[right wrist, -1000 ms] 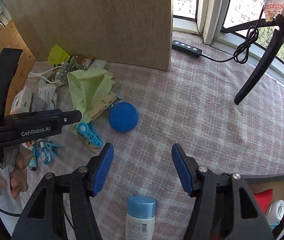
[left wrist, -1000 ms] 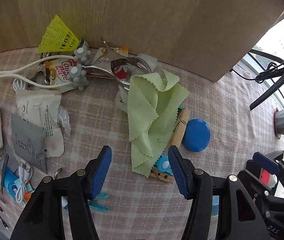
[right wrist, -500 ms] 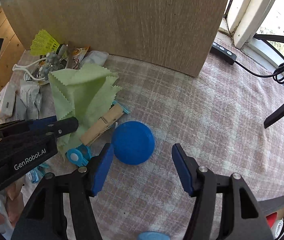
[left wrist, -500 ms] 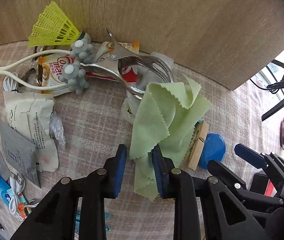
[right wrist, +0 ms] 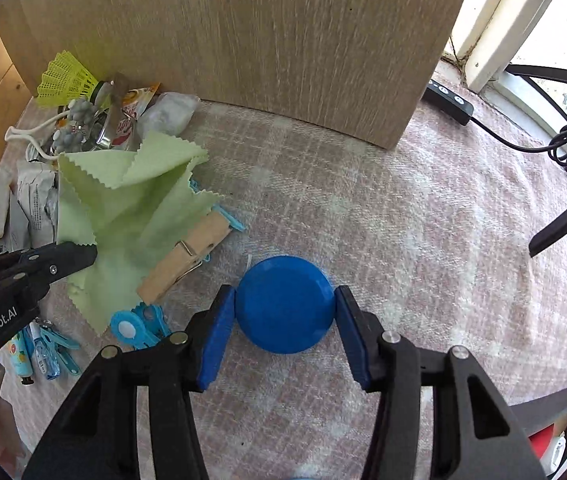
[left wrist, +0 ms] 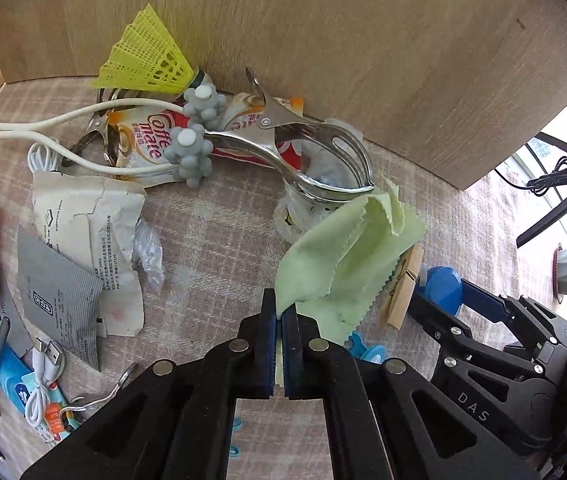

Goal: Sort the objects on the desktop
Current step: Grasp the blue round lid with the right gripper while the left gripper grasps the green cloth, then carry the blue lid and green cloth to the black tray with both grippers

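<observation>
My left gripper (left wrist: 282, 312) is shut on a corner of a light green cloth (left wrist: 343, 252) with zigzag edges; the cloth lifts away from the table. In the right wrist view the same cloth (right wrist: 123, 200) spreads at left, with the left gripper (right wrist: 83, 254) pinching its edge. My right gripper (right wrist: 285, 304) straddles a round blue lid (right wrist: 283, 304) on the checked tablecloth; its blue pads touch or nearly touch the lid's sides. The lid also shows in the left wrist view (left wrist: 441, 290).
A wooden clothespin (right wrist: 185, 258) and blue clips (right wrist: 137, 326) lie beside the cloth. Metal tongs (left wrist: 303, 148), a yellow shuttlecock (left wrist: 147, 56), a Coffee-mate sachet (left wrist: 143, 136), paper packets (left wrist: 87, 220) and a USB cable (left wrist: 43, 372) clutter the left. A wooden board (right wrist: 263, 32) stands behind.
My left gripper closed on the green cloth and pulled it up. My right gripper moved forward and down and narrowed around the blue lid.
</observation>
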`<act>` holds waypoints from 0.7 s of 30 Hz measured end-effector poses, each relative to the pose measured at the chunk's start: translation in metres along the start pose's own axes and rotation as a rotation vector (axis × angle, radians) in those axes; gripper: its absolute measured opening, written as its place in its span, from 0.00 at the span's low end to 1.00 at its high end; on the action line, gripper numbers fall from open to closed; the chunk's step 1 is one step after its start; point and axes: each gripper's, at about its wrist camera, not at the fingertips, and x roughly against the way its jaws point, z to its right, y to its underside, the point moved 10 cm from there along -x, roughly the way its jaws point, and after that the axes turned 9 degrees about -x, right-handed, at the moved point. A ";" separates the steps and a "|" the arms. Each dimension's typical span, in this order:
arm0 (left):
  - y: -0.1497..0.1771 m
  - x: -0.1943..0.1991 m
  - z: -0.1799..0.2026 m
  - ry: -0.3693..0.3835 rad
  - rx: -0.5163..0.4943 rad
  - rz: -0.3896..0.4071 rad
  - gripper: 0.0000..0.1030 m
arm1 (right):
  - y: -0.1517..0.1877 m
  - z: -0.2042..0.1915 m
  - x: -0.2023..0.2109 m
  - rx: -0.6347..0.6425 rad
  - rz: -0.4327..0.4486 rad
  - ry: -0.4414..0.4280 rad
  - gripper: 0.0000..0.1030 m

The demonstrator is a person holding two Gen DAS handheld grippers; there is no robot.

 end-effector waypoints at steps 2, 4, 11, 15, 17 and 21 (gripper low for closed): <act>0.003 0.012 -0.004 -0.007 -0.006 0.025 0.01 | 0.005 0.006 0.003 -0.013 -0.006 -0.005 0.48; 0.005 0.023 -0.006 -0.011 -0.010 0.046 0.01 | 0.010 0.012 0.007 -0.034 -0.009 -0.021 0.48; 0.003 0.063 0.000 -0.001 -0.029 0.113 0.01 | 0.026 0.032 0.037 -0.068 0.029 -0.042 0.47; 0.002 0.081 0.020 0.019 -0.053 0.148 0.01 | 0.034 0.046 0.060 -0.084 0.059 -0.046 0.47; 0.006 0.097 0.027 0.031 -0.072 0.166 0.01 | 0.042 0.054 0.075 -0.093 0.079 -0.051 0.47; 0.011 0.117 0.059 0.049 -0.123 0.187 0.01 | 0.067 0.082 0.104 -0.122 0.115 -0.048 0.47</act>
